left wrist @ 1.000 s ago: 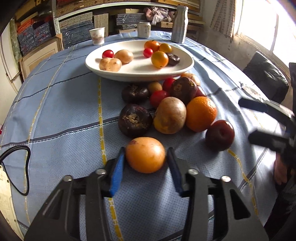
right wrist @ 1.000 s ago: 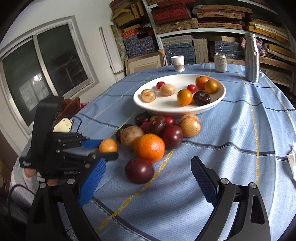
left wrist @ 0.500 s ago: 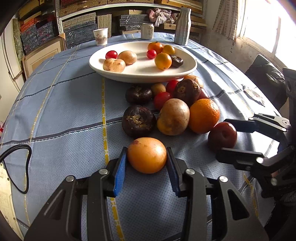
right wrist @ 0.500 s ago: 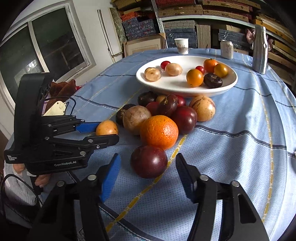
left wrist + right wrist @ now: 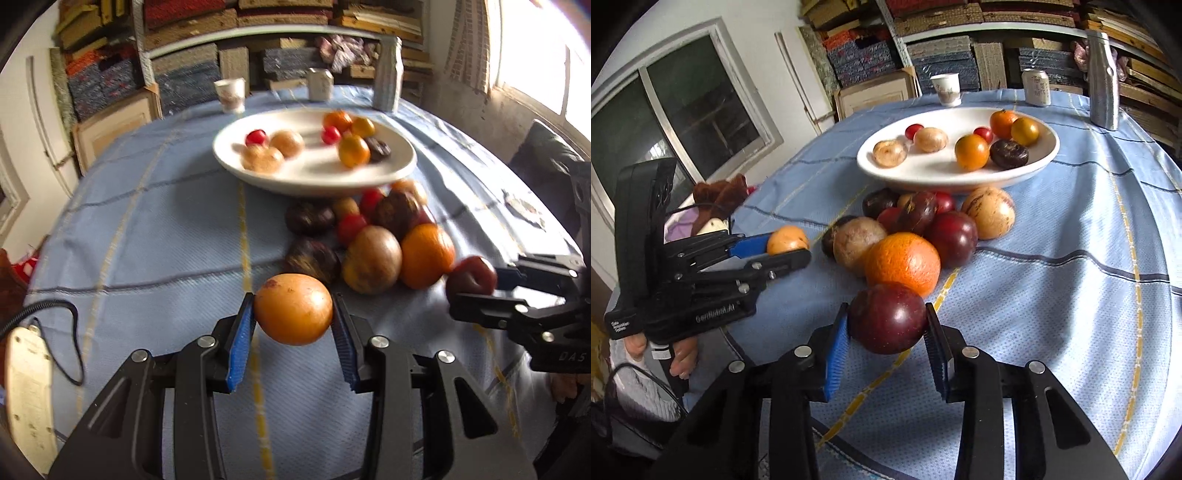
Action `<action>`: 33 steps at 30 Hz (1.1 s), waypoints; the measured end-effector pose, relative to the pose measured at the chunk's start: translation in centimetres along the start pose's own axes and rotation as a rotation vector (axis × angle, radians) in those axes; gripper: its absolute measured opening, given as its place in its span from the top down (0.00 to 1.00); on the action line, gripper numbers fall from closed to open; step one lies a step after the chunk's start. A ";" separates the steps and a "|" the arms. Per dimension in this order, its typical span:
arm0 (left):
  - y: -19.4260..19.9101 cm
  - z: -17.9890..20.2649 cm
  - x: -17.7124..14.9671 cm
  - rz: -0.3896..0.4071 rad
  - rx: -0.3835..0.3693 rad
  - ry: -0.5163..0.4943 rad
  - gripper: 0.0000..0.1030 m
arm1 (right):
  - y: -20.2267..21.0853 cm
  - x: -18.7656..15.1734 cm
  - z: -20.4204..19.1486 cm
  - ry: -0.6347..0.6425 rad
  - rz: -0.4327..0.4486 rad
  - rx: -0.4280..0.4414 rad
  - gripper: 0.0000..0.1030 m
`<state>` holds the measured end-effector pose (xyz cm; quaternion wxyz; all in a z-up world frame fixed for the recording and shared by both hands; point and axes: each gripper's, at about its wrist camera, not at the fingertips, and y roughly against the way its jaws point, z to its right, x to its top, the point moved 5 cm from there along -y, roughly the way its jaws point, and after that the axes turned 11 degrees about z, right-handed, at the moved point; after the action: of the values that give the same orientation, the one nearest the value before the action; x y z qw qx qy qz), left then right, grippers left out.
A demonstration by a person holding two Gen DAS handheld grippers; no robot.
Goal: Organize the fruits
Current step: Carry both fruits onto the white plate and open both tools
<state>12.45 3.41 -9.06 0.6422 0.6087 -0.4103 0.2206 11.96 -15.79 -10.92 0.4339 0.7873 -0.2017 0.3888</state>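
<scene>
Right gripper (image 5: 886,332) jaws have just been closing: a second ago they stood wide around the dark red plum (image 5: 888,318), now both blue pads press on its sides, so the plum is gripped. It sits at the near edge of the fruit pile, touching or just in front of the big orange (image 5: 903,262); can't tell whether it's off the blue tablecloth (image 5: 1052,295) yet. Left gripper (image 5: 293,325) unchanged: clamped on the yellow-orange fruit (image 5: 293,309) as it was a second ago, near-left of the pile, and that fruit looks lifted clear of the cloth now, where earlier it rested on it. Left view is motion-blurred, consistent with the hand tilting. So both hands are loaded at once. The white dish (image 5: 879,170) on the far side of the pile already holds several small fruits: a group on its left part, another on its right. My read: pick phase is done for this pair, next is a carry over the pile to the dish. Risk: the plum is smooth and round, so it could slip from the pads, and lifting it may nudge the orange and set the loose pile rolling.
</scene>
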 end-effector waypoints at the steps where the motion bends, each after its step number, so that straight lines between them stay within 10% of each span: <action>1: 0.2 -0.4 0.4 0.009 0.009 0.000 0.61 | 0.4 0.3 0.1 -0.007 0.012 0.003 0.62; 17: 1.3 -1.2 15.8 0.238 0.099 0.026 0.61 | 6.9 16.4 1.7 0.102 0.342 -0.115 0.62; 33: -10.1 2.7 11.2 0.043 0.028 -0.021 0.61 | -4.7 15.4 7.6 0.007 0.195 -0.179 0.62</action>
<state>25.97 -3.20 -6.45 0.6242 0.6110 -0.4268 0.2340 27.88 -19.37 -3.69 0.4630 0.7209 -0.3099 0.4122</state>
